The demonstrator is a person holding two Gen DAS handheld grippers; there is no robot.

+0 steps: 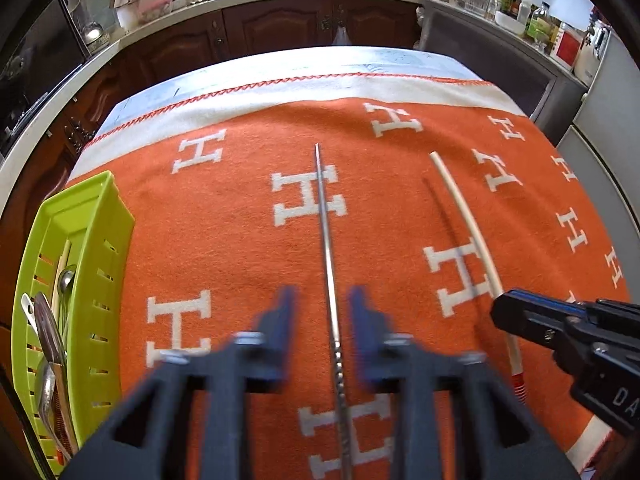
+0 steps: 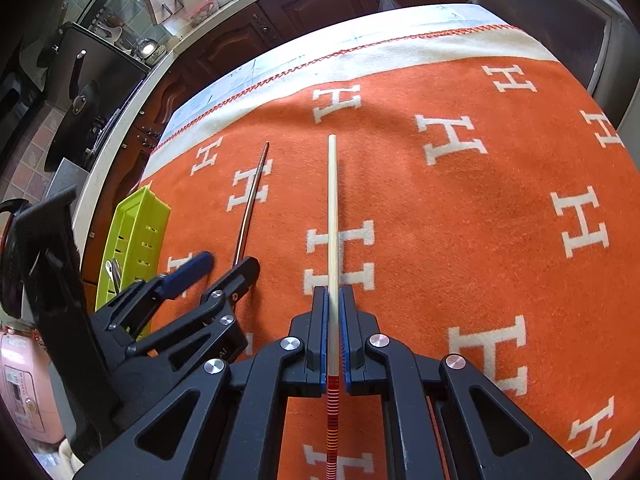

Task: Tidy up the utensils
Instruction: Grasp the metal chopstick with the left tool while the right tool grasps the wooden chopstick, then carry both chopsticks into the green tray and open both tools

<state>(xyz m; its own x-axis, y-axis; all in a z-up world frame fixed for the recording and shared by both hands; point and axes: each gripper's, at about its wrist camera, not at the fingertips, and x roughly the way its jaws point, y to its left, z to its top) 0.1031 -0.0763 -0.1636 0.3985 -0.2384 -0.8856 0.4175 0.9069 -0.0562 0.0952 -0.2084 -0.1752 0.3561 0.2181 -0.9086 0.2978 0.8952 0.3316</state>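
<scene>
1. Metal chopstick (image 1: 329,240): lay on the orange blanket (image 1: 240,240), running between the spread fingers of the left gripper (image 1: 322,300), untouched.
2. Wooden chopstick (image 2: 333,216): pinched near its red-striped end by the right gripper (image 2: 333,296), fingers pressed on both sides.
3. Green tray (image 1: 100,216): at the blanket's left edge, holding spoons (image 1: 66,280) and other utensils.
4. Tabletop: covered by the blanket.
</scene>
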